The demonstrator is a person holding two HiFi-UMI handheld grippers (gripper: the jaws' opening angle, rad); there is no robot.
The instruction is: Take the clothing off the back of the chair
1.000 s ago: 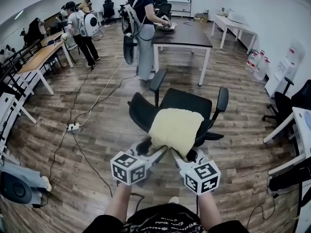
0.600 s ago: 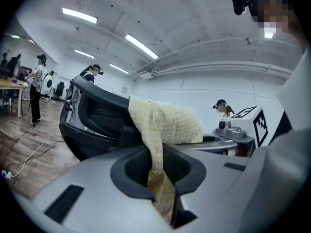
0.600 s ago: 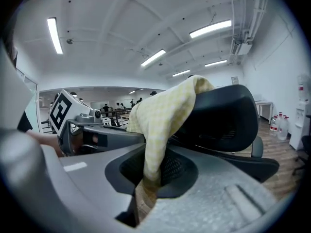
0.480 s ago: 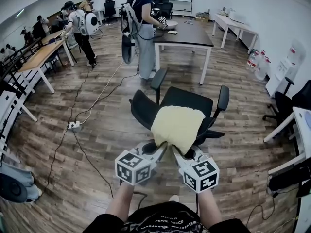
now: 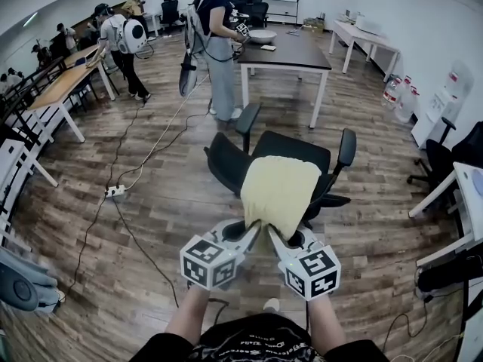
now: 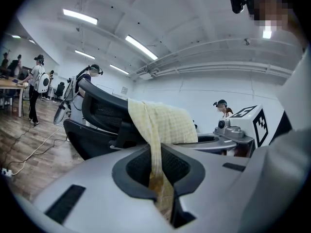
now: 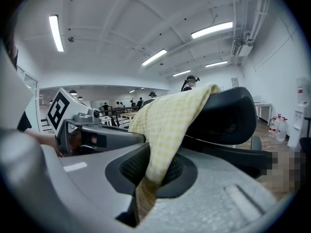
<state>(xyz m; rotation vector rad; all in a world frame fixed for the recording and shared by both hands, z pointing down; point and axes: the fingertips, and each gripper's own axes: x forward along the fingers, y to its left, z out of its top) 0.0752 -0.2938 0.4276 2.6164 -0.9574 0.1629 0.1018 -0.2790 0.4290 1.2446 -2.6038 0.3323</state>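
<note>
Over the chair's (image 5: 293, 154) top edge hangs the cloth (image 5: 281, 193), its lower hem near the person. The left gripper (image 5: 254, 229) and right gripper (image 5: 271, 233) have just closed side by side, each pinching a fold of that hem. I'd lift both together, up and over the top edge, not tug straight back, lest the chair drag or tip. The cloth looks thin, limp, pale yellow and finely checked. The chair back is curved black mesh, with padded armrests (image 5: 346, 147).
</note>
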